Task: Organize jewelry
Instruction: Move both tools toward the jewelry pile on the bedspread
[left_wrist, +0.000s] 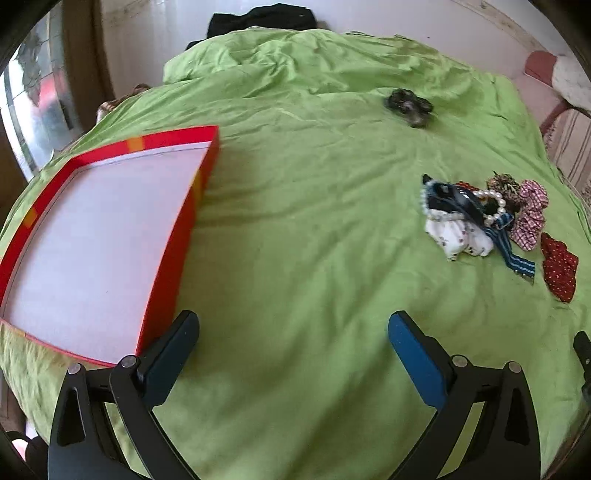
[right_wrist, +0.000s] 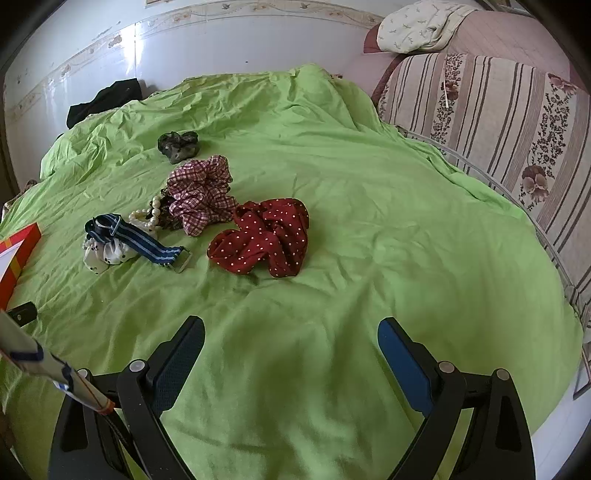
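Grippers both sat wide apart, nothing between the jaws: left gripper (left_wrist: 293, 325) and right gripper (right_wrist: 291, 330) each hovered above bare green bedsheet (left_wrist: 314, 229). Left one's near finger (left_wrist: 173, 354) was just beside the corner of the red box (left_wrist: 173, 236); contact unclear.

Red box lay on the sheet at left, shallow, white inside, nothing in it. Its corner showed at the left edge of the right wrist view (right_wrist: 22, 243).

Accessories were piled on the sheet, well apart from the box:
- pearl bracelet (right_wrist: 146, 218) in the middle of the pile, touching the checked scrunchie (right_wrist: 199, 199)
- blue striped strap (right_wrist: 144, 242) draped over the white printed scrunchie (right_wrist: 105, 254), metal buckle end resting on the sheet
- red polka-dot scrunchie (right_wrist: 262, 236) just beside the checked one, nearest the right gripper
- leopard-print scrunchie (left_wrist: 504, 186) at the back of the pile, partly hidden
- dark scrunchie (right_wrist: 177, 144) alone, farther up the bed, apart from the rest

Sheet was wrinkled, bunched toward the far end. Black cloth (right_wrist: 105, 99) lay beyond it by the wall. Striped floral couch (right_wrist: 509, 122) stood along the bed's right side.
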